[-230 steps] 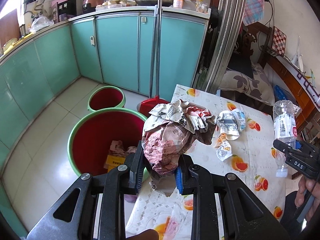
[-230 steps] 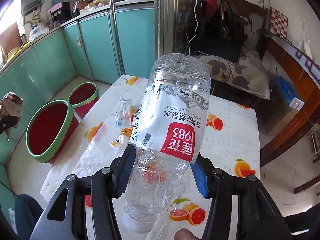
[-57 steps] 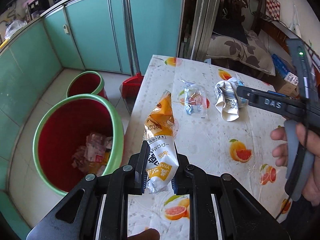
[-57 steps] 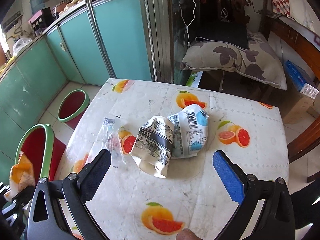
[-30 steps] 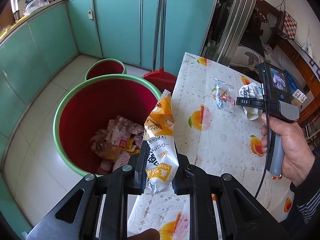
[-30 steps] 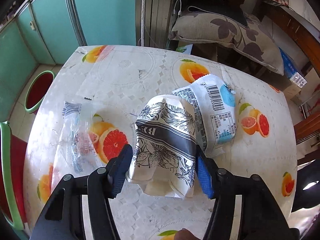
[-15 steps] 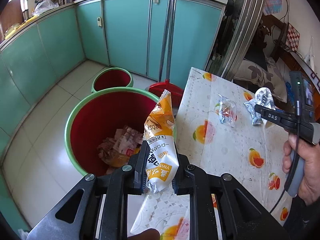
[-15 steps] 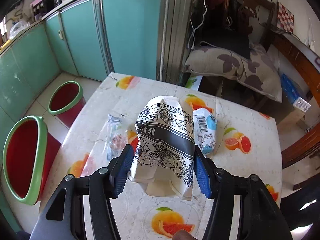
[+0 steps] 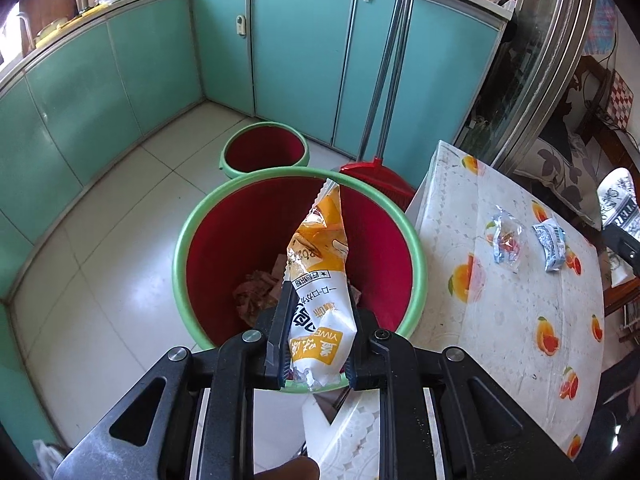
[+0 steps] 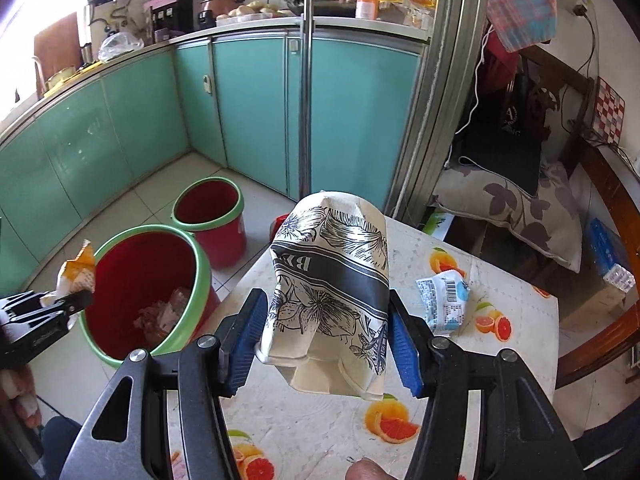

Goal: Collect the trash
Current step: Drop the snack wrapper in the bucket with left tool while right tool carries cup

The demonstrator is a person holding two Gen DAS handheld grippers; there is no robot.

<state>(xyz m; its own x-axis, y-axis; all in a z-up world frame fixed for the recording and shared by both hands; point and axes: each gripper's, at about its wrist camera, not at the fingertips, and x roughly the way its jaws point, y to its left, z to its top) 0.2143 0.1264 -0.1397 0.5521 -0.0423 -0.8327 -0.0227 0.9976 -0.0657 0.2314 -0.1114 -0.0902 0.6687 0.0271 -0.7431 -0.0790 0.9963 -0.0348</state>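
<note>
The left gripper (image 9: 316,336) is clamped on an orange-and-white snack bag (image 9: 318,280), which stands up between the fingers above the big red bin (image 9: 298,264) – a green-rimmed bucket on the floor just beside the table (image 9: 520,320), with crumpled wrappers (image 9: 256,296) at its bottom. A smaller red bin (image 9: 264,150) sits just behind it, near the teal cabinets (image 9: 160,60), and a red dustpan (image 9: 376,176) with its long handle leans against a cabinet door. The right gripper (image 10: 326,344) grips a crushed paper cup (image 10: 330,288) printed with black flowers, held over the table's edge – its blue pads press the cup from both sides. On the orange-patterned tablecloth lie a clear wrapper (image 9: 506,240) and, just beside it, a white-and-blue packet (image 9: 552,242), apart from each other. In the right wrist view the packet (image 10: 444,300) lies just beyond the cup, and the left gripper (image 10: 48,312) with its bag (image 10: 76,272) hangs at the bin's near rim (image 10: 100,344).
</note>
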